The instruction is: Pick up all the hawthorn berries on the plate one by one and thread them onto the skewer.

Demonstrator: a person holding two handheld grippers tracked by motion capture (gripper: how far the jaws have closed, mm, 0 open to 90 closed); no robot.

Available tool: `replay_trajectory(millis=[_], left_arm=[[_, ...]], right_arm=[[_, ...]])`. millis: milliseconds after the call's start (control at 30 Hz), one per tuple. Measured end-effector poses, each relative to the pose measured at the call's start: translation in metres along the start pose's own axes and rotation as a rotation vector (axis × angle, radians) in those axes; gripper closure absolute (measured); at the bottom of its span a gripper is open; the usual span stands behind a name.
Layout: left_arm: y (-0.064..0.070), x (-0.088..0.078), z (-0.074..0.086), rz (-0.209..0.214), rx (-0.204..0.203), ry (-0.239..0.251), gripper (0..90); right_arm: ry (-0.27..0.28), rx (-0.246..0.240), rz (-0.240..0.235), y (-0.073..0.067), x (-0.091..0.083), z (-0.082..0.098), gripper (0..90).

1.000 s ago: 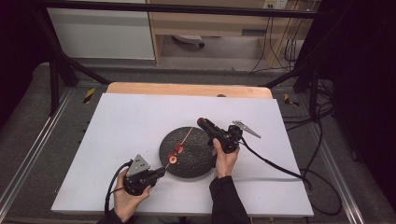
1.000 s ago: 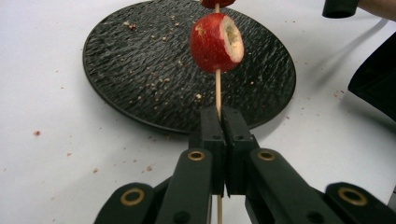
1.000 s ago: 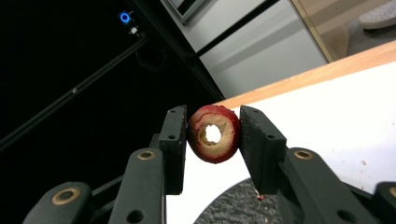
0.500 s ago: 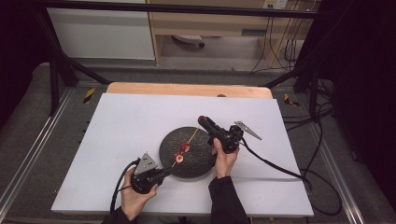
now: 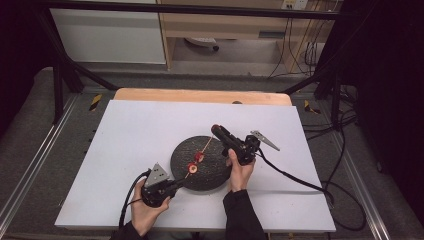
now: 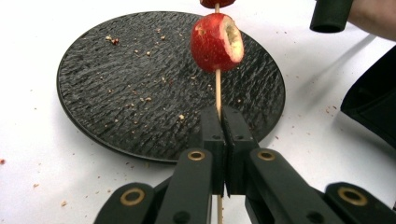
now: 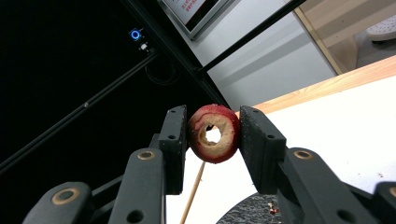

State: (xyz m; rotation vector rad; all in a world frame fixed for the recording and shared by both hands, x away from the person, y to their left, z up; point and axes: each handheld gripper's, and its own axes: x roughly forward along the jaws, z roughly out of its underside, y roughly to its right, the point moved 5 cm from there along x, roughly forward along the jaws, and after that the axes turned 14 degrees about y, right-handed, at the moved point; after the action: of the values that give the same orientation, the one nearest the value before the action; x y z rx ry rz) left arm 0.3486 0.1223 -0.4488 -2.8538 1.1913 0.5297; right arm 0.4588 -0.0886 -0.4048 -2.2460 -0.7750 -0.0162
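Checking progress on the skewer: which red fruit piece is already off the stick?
The cored fruit ring clamped in the right gripper; the others remain threaded on the skewer.

My left gripper [image 6: 223,116] had its jaws clamped together on a thin wooden skewer [image 6: 217,88], which carried a red cored fruit [image 6: 215,43] above the crumb-strewn black plate [image 6: 116,93] on the white table [image 6: 42,168]

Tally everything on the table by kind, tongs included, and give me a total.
Red fruit pieces: 3
Wooden skewer: 1
Black plate: 1
Tongs: 2 (left tongs, right tongs)
Total: 7
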Motion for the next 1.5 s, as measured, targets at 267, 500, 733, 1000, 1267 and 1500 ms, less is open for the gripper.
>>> replay_trajectory(millis=[267,500,733,1000,1267,1500], left_arm=[[0.006,0.007,-0.006,-0.020,-0.043,0.016,88.6],[0.011,0.014,-0.010,-0.028,-0.068,0.014,88.6],[0.012,0.013,-0.012,-0.042,-0.071,0.036,88.7],[0.015,0.016,-0.014,-0.050,-0.082,0.066,88.7],[0.015,0.025,-0.022,-0.056,-0.085,0.063,88.7],[0.012,0.030,-0.028,-0.050,-0.088,0.070,88.7]], right_arm=[[0.003,0.003,-0.005,0.000,-0.001,0.004,63.5],[0.014,-0.010,-0.009,-0.001,-0.002,0.003,63.7],[0.033,-0.020,-0.016,-0.003,-0.002,-0.001,63.8],[0.036,-0.006,-0.020,-0.003,-0.002,0.003,63.9],[0.005,-0.007,-0.024,-0.003,-0.005,0.012,63.9],[-0.004,-0.011,-0.030,-0.004,-0.007,0.014,63.9]])
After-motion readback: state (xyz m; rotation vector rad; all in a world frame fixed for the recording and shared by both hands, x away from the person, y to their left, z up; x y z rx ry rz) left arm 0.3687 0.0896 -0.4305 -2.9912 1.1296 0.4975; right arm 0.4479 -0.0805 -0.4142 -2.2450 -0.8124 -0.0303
